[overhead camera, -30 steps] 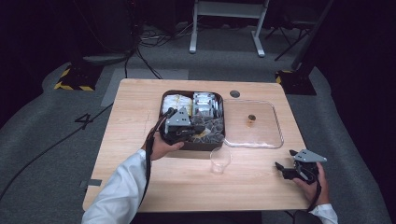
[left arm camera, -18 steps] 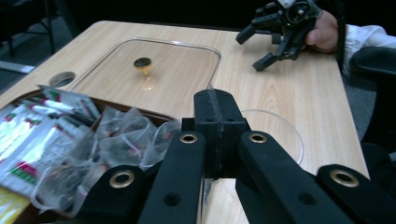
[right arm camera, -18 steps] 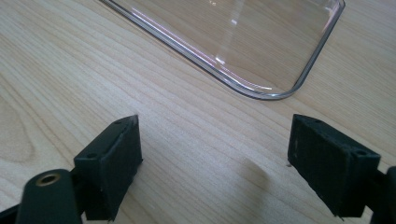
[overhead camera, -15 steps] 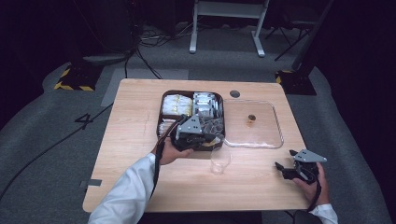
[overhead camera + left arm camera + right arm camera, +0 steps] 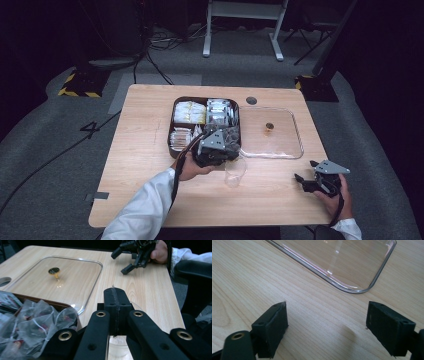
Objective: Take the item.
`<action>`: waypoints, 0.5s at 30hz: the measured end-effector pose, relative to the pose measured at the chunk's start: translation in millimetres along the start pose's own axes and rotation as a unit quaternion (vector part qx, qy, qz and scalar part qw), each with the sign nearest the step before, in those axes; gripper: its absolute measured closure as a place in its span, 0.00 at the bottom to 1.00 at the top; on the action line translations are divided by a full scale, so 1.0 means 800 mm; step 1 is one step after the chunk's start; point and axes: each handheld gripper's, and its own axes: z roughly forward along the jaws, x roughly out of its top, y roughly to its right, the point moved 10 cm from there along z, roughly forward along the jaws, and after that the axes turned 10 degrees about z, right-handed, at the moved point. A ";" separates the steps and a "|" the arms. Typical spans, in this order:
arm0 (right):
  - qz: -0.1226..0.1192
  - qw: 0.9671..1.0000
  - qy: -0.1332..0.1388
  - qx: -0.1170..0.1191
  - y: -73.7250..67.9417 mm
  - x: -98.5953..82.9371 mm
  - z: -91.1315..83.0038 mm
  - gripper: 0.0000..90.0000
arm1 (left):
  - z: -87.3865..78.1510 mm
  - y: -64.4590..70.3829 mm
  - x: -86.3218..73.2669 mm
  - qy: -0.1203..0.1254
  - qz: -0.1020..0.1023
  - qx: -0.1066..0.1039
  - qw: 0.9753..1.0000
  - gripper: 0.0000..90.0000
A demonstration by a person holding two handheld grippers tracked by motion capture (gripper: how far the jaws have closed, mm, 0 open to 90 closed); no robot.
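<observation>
Our left gripper [image 5: 115,296] hung over the cup [image 5: 234,173], jaws clenched together. On what, if anything, we couldn't tell. We judged a straight, slow drop best, clear of the tray [image 5: 170,136] rim and the lid [image 5: 292,131] edge. Our right gripper [image 5: 327,326] rested released — bare table [image 5: 145,165] around it.

left gripper [image 5: 226,150] slides off the sachet tray [image 5: 172,127] and now sits right over the clear cup [image 5: 234,173], jaws closed
</observation>
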 end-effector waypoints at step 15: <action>0.000 1.000 0.000 0.000 0.000 0.000 0.000 0.20 | -0.001 0.016 0.012 0.004 0.016 -0.012 1.000 1.00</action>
